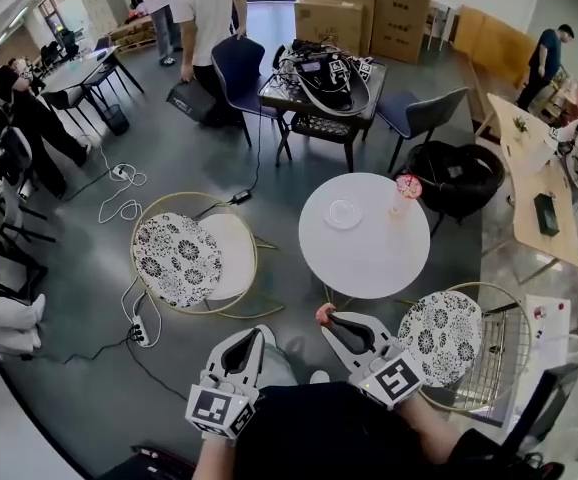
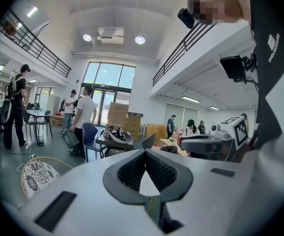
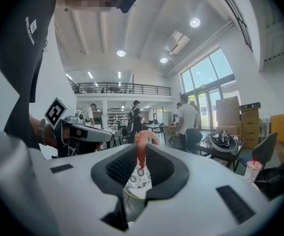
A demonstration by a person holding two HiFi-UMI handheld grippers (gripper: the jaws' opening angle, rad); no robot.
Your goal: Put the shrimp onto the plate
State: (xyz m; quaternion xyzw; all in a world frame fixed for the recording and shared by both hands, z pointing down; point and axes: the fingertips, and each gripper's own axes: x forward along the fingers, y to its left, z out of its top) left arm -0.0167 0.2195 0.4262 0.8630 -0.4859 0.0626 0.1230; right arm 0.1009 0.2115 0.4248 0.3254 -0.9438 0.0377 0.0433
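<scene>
Pinches the shrimp (image 3: 142,137) in the right gripper (image 3: 141,151), jaws clamped on the pink body, curled end poking up past the tips. Holds it in the air, low and close to the torso, just short of the near edge of the round white table (image 1: 369,268). Well apart from the clear plate (image 1: 344,213), which sits toward the table's far edge, left of centre. Nothing visible on that plate. Near the far right edge, a cup (image 1: 406,192) with a pink top. Holds the left gripper (image 2: 145,152) beside the right one, off the table, jaws brought together at the tips with nothing between them. On either side of the table, wire chairs with patterned cushions (image 1: 177,258).
</scene>
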